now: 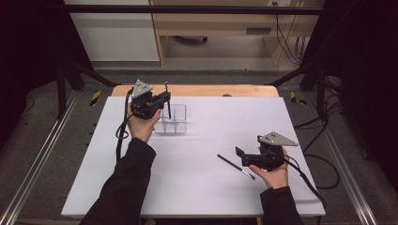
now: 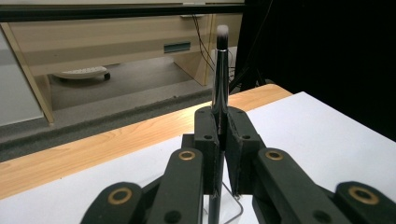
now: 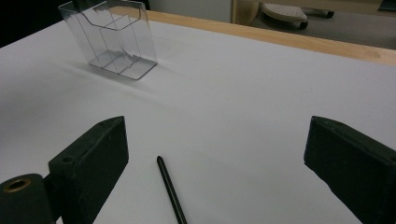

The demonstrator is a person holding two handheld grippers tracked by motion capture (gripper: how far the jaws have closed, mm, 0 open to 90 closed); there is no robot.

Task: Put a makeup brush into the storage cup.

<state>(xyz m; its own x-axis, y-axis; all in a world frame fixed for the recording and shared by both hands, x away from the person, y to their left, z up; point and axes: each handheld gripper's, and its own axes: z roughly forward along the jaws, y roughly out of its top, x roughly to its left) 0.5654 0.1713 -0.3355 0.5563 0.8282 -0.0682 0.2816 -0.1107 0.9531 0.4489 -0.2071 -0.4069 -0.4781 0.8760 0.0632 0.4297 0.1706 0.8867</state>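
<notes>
Up at about eleven o'clock on the white counter [image 1: 197, 187], the left gripper [image 1: 165, 99] has its fingers [image 2: 208, 140] clenched on a slim black makeup brush [image 1: 167, 101], held upright. In the left gripper view the brush [image 2: 220, 74] rises straight from between the two black fingers, its shiny dark handle ending in a pale bristle tip at twelve o'clock, while the lower end of the handle drops out of sight beneath them. From the high view the brush stands right over the left rear part of a clear plastic organizer [image 1: 176, 119]; whether its lower end is already inside a compartment I cannot tell. The organizer [image 3: 112, 39] is see-through, with inner dividers and a stepped front wall, and it sits on the counter's far half near the wooden edge [image 1: 206, 90].

Over at about four o'clock, the right gripper [image 1: 241, 157] rests low by the counter's right side with its fingers [image 3: 93, 163] released and spread wide, holding nothing. A second black brush [image 1: 235, 167] lies flat on the counter just beside it, at its nine o'clock side, angled from upper left to lower right. In the right gripper view this brush's rounded handle end [image 3: 170, 189] lies between the open fingers, nearer the left one and touching neither.
</notes>
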